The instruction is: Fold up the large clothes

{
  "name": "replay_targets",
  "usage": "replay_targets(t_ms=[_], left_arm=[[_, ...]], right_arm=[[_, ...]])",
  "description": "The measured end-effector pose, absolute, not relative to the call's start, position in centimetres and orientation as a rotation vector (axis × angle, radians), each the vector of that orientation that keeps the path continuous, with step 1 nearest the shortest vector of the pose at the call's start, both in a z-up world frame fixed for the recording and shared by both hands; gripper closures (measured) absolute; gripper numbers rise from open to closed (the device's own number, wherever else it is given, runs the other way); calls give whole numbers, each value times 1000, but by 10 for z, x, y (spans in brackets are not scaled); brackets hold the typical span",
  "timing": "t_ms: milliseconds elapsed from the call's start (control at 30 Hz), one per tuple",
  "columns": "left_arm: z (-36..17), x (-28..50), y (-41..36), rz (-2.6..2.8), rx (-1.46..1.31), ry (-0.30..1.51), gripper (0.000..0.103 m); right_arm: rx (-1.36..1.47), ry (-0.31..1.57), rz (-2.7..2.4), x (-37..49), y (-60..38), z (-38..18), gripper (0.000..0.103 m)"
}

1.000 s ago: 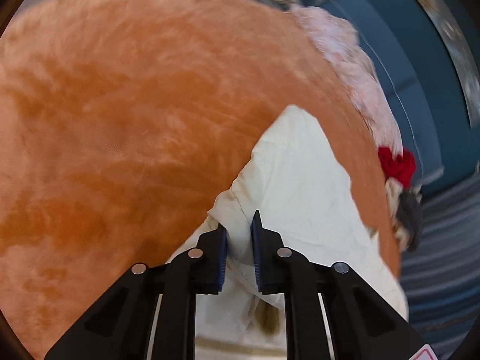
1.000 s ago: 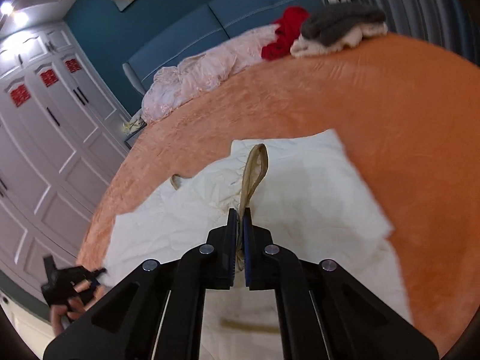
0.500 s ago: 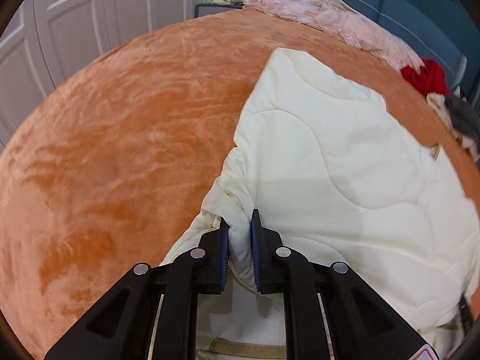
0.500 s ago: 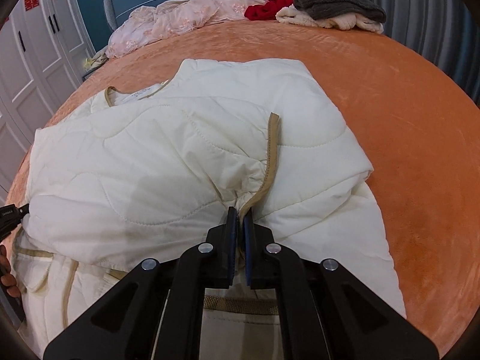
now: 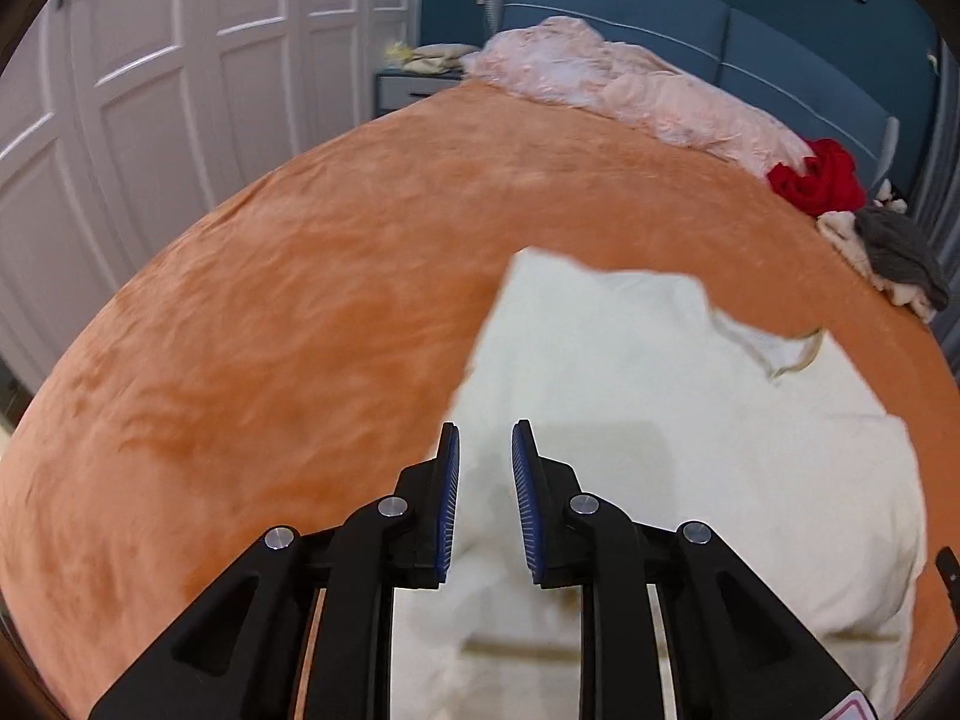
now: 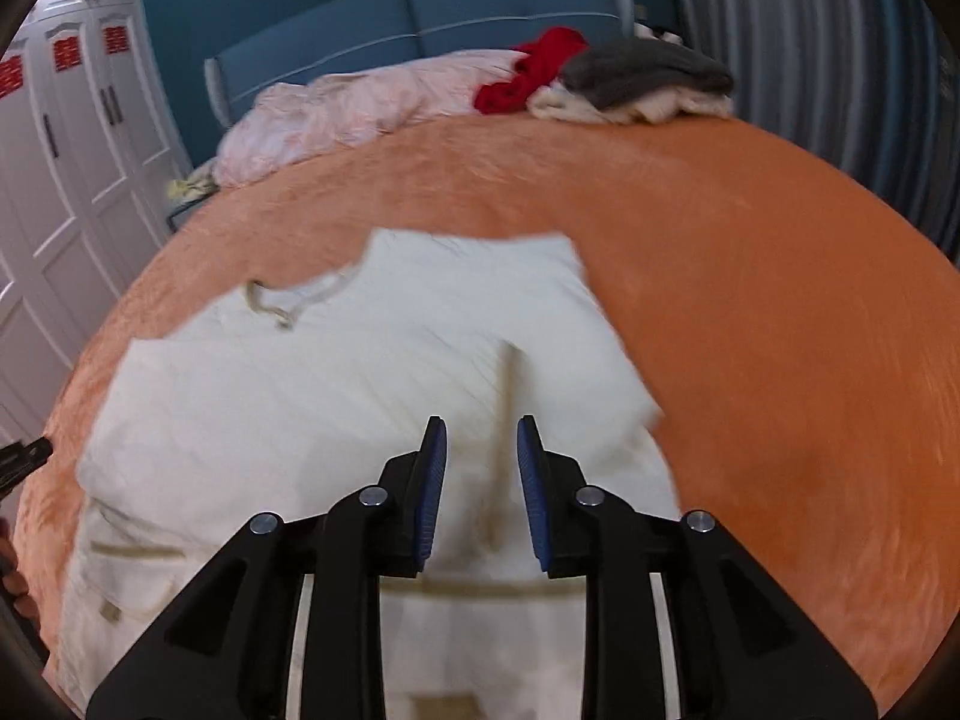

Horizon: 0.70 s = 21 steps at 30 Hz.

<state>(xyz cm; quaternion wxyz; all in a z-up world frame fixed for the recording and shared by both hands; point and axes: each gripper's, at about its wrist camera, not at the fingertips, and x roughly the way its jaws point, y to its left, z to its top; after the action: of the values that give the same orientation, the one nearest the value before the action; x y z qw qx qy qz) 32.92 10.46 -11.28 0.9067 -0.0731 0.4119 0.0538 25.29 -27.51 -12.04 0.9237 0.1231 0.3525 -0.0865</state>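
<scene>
Cream quilted jacket (image 6: 336,396) spread flat on the orange bedspread (image 6: 750,312), tan trim running toward the camera. Left gripper (image 5: 485,450) opening above its near edge, nothing pinched. Right gripper (image 6: 480,444) opening too, probably clear of the trim (blurred there). Pink bedding (image 5: 630,96) well beyond.

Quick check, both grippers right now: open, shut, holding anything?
Left gripper: jaws opening, nothing gripped, above the cream jacket.
Right gripper: jaws opening, jacket let go.
</scene>
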Motion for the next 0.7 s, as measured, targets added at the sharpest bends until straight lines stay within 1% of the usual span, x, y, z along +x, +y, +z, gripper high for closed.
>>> replay_targets(t_ms=[67,233,300,367,700], left_arm=[[-119,347,86,96,-129,867,83],[-181,375,51,95,-33,951,83],[-194,368,46,94,-7,909,83],[-201,361,44,96,10,856,83],[-212,360,28,155,124,821,84]], right_arm=[[243,730,-136,278,-264,-126,79],[260,831,-122,306,-254,-175,79],[278,816,-102,302,-255,-195,80],[304,804,-89,300,-257,-199,80],[279,788,-97,299,-252,-206,80]])
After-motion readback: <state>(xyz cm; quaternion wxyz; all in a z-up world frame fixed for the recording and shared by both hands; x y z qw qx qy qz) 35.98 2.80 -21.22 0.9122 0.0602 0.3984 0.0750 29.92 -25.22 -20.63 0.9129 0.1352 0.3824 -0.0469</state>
